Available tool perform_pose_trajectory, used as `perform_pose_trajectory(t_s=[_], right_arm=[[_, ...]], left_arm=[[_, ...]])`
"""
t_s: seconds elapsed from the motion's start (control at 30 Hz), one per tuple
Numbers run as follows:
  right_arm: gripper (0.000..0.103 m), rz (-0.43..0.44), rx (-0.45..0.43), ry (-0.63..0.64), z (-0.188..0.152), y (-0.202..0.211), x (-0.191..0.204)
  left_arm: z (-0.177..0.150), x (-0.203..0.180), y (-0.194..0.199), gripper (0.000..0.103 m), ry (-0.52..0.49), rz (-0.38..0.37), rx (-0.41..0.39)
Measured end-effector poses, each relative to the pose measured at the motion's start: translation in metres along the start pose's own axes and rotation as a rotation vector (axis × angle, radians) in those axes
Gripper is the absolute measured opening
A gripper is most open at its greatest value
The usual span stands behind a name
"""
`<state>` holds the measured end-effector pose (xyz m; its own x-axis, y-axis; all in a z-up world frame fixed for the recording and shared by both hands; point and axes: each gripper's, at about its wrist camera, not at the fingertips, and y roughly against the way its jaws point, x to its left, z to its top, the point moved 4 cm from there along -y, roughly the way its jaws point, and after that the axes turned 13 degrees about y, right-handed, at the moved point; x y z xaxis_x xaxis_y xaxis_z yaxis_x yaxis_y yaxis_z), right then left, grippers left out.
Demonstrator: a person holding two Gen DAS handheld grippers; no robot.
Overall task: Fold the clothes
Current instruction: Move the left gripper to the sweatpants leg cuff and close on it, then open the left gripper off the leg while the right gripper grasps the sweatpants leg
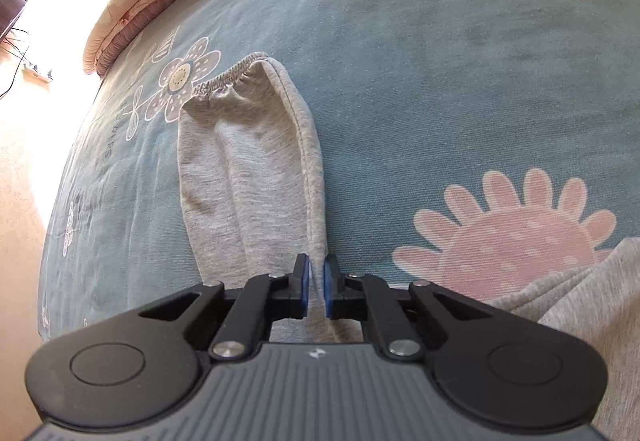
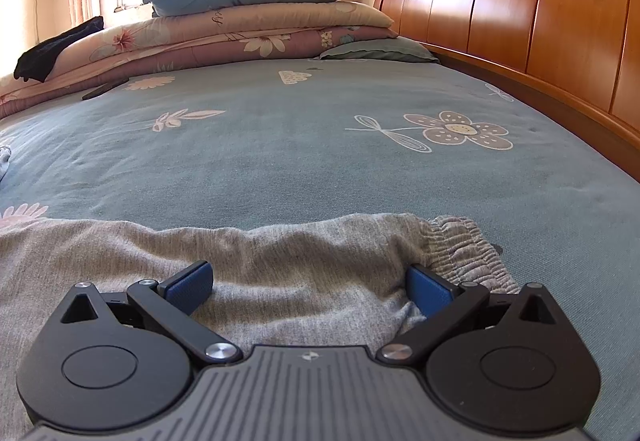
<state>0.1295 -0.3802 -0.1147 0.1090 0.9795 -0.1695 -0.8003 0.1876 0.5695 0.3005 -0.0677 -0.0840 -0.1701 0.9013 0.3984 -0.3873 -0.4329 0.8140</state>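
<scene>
Grey sweatpants lie on the teal flowered bed sheet (image 1: 440, 61). In the left wrist view one leg (image 1: 248, 169) stretches away to its gathered elastic cuff (image 1: 232, 75). My left gripper (image 1: 316, 269) is shut on the leg's stitched right edge, and a fold of the fabric stands up between the blue pads. More grey cloth (image 1: 592, 305) lies at the lower right. In the right wrist view my right gripper (image 2: 310, 273) stands open just above rumpled grey fabric (image 2: 280, 253), with an elastic band (image 2: 464, 245) beside its right finger. Its pads press on nothing.
A wooden headboard (image 2: 520, 1) runs along the right. Stacked pillows and quilts (image 2: 260, 21) sit at the bed's far end with a black garment (image 2: 52, 49) on them and a dark flat object (image 2: 104, 91) beside. The bed's left edge drops to the floor (image 1: 24, 181).
</scene>
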Motion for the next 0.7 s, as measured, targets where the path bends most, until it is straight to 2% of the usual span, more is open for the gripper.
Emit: perform_pose_trajectory(t_s=[0.07, 0.2, 0.37, 0.43, 0.5, 0.57, 0.63, 0.7], right_arm=[[0.103, -0.003, 0.001, 0.002, 0.000, 0.000, 0.001], [0.103, -0.003, -0.001, 0.002, 0.000, 0.000, 0.001], [0.103, -0.003, -0.001, 0.004, -0.001, 0.000, 0.001], [0.103, -0.003, -0.001, 0.004, -0.001, 0.000, 0.001], [0.103, -0.003, -0.002, 0.004, -0.001, 0.000, 0.001], [0.103, -0.005, -0.001, 0.005, 0.000, 0.000, 0.001], [0.103, -0.006, -0.002, 0.007, -0.001, 0.000, 0.001], [0.103, -0.006, -0.004, 0.008, -0.001, 0.001, 0.001]], left_arm=[[-0.001, 0.010, 0.009, 0.004, 0.004, -0.024, -0.019], [-0.006, 0.034, 0.025, 0.003, 0.018, -0.025, -0.053], [-0.018, 0.074, 0.036, 0.003, 0.046, 0.012, -0.073], [-0.025, 0.087, 0.039, 0.003, 0.059, 0.012, -0.058], [-0.034, 0.101, 0.042, 0.004, 0.107, -0.042, -0.050], [-0.038, 0.106, 0.045, 0.014, 0.152, -0.132, -0.034], [-0.038, 0.099, 0.048, 0.014, 0.158, -0.181, -0.025], [-0.037, 0.084, 0.051, 0.015, 0.117, -0.203, -0.038]])
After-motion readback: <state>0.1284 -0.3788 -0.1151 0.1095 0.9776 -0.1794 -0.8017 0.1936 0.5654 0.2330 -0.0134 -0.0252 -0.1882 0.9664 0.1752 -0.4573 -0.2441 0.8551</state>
